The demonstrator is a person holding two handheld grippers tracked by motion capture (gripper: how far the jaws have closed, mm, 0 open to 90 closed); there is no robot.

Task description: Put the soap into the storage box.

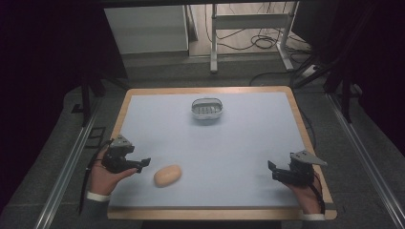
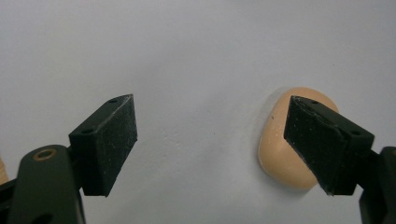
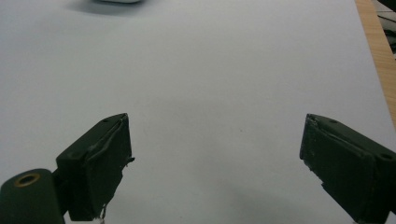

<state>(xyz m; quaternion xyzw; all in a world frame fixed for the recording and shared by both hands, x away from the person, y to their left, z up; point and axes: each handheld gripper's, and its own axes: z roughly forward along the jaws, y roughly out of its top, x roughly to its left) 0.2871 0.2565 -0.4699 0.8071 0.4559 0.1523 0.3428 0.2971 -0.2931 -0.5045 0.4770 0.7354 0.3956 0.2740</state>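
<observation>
Resting spot of the potato: the potato (image 1: 167, 175) lies on its side on the pale worktop (image 1: 210, 148), near the front edge and left of the middle; in the left gripper view (image 2: 280, 158) it sits partly behind the right-hand jaw.
Left gripper: the left gripper (image 1: 141, 164) sits at the near left of the worktop, held in a hand (image 1: 102, 179), its jaws pointing right toward the potato and standing wide apart with only bare surface between them; the potato is just beside its tips, and I cannot tell whether a tip touches it.
Right gripper: the right gripper (image 1: 273, 171) is at the near right, held in the other hand (image 1: 308, 195), its jaws spread wide over bare worktop with nothing between them, well apart from the potato.
Basket: a small oval wire basket (image 1: 207, 108) stands at the far middle of the worktop, well apart from the potato and both grippers.
Worktop edge: a wooden border (image 1: 305, 138) frames the pale surface.
</observation>
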